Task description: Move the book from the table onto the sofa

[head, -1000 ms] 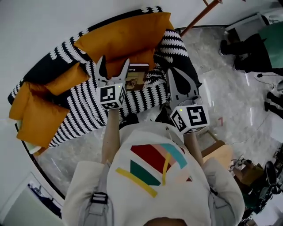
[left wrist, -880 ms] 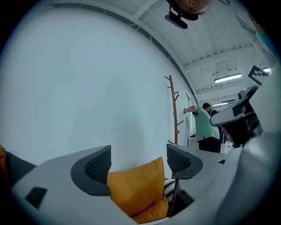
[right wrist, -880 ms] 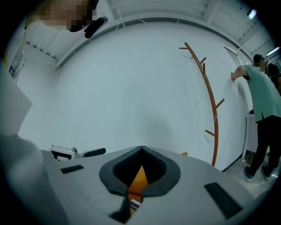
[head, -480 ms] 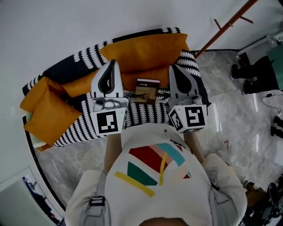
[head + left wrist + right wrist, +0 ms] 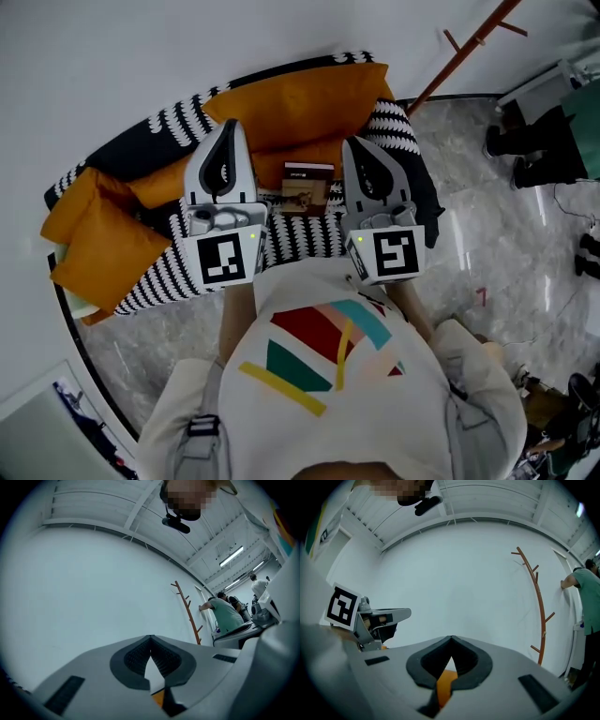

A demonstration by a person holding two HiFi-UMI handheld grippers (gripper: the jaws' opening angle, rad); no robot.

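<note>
one book [image 5: 307, 186], left tool [image 5: 231, 131], right tool [image 5: 352, 146] (closed)

Even, soft indoor light; sharp centres, fisheye-warped, dark-vignetted edges

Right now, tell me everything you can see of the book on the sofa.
The book is small and rectangular, its cover brownish with a dark band along the far edge; the print is unreadable. It appears to lie flat and closed on the sofa's black-and-white striped seat, just in front of the orange cushion. The left gripper and right gripper flank it in the head view, jaws shut, neither touching it.
</note>
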